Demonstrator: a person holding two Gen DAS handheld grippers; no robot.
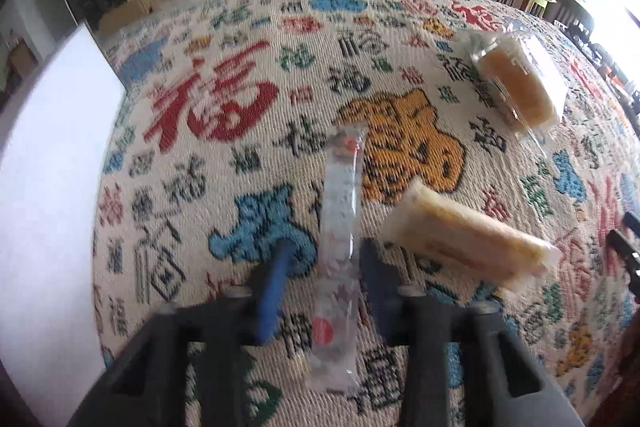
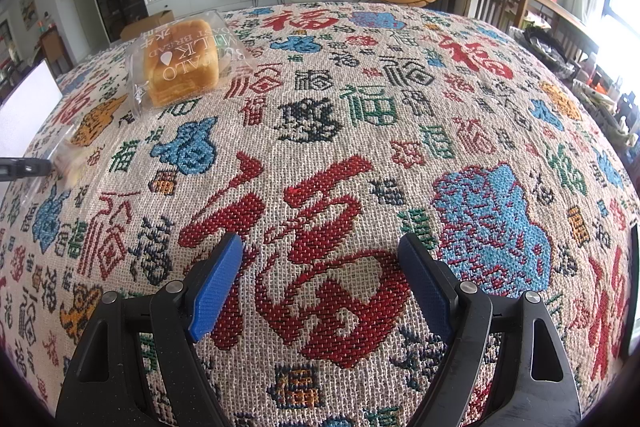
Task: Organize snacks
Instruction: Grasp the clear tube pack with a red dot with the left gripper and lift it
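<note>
Left hand-held gripper (image 1: pixel 320 263) clenched on long clear-plastic snack stick (image 1: pixel 340 227); right hand-held gripper (image 2: pixel 320 287) released; wrapped milk-bread loaf (image 2: pixel 182 63), eleven o'clock, still unsorted.

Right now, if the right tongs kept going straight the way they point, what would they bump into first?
Probably just the patterned tablecloth. The right tongs stand open with nothing between them, aimed down at a big red character. The bagged bread sits far off to the left, out of that line.

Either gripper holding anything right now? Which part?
Left gripper is shut on the long clear snack packet, gripped about mid-length, edge-on. Right gripper is open over the patterned cloth, holding nothing.
</note>
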